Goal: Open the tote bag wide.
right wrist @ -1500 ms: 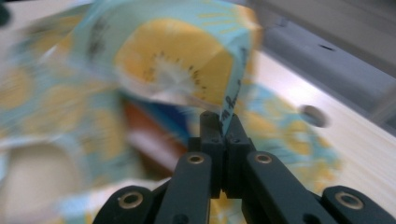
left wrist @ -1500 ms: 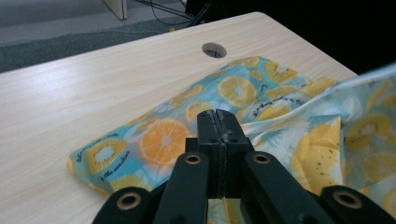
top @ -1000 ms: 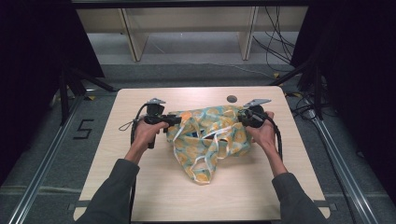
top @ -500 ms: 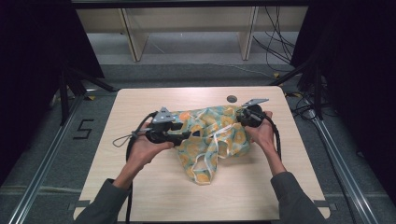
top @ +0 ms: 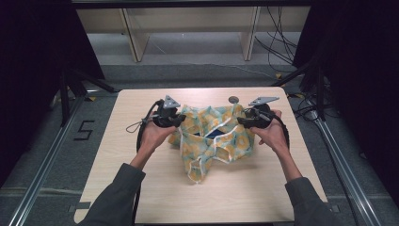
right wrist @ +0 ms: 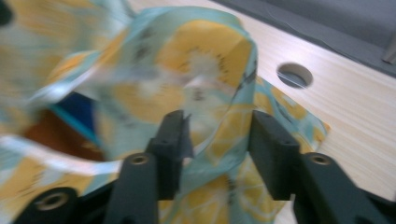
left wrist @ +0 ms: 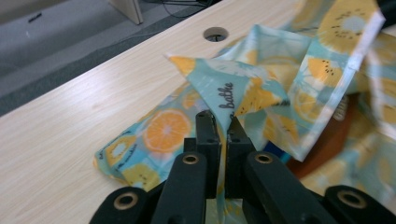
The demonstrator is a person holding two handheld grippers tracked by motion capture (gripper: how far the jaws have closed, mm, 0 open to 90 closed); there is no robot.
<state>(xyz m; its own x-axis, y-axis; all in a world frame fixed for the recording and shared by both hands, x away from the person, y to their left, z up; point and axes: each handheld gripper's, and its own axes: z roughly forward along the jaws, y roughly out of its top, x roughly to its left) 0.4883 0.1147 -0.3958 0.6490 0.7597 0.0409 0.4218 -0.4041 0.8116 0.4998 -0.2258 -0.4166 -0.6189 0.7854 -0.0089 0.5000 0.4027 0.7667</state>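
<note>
A crumpled teal cloth (top: pixel 211 141) printed with orange and yellow fruit slices and trimmed with white straps lies mid-table. My left gripper (top: pixel 181 120) is at its left edge; in the left gripper view the jaws (left wrist: pixel 220 122) have just closed and pinch a fold of the cloth (left wrist: pixel 233 88). My right gripper (top: pixel 240 121) is at the cloth's right edge. Its jaws (right wrist: pixel 217 123) have just been opening and stand apart, with a loose fold of cloth (right wrist: pixel 187 60) hanging between them. Something dark blue (top: pixel 217 133) and brown (left wrist: pixel 327 144) shows inside the folds.
The light wooden table (top: pixel 141 188) has a round cable hole (top: pixel 233 99) just behind the cloth. Black frames and metal rails flank the table. Bare tabletop lies in front of the cloth and to its left.
My left gripper dipped in toward the cloth's left edge, then came back up holding a fold. The right gripper rose a little and its jaws parted. The cloth's upper edge spread wider.
</note>
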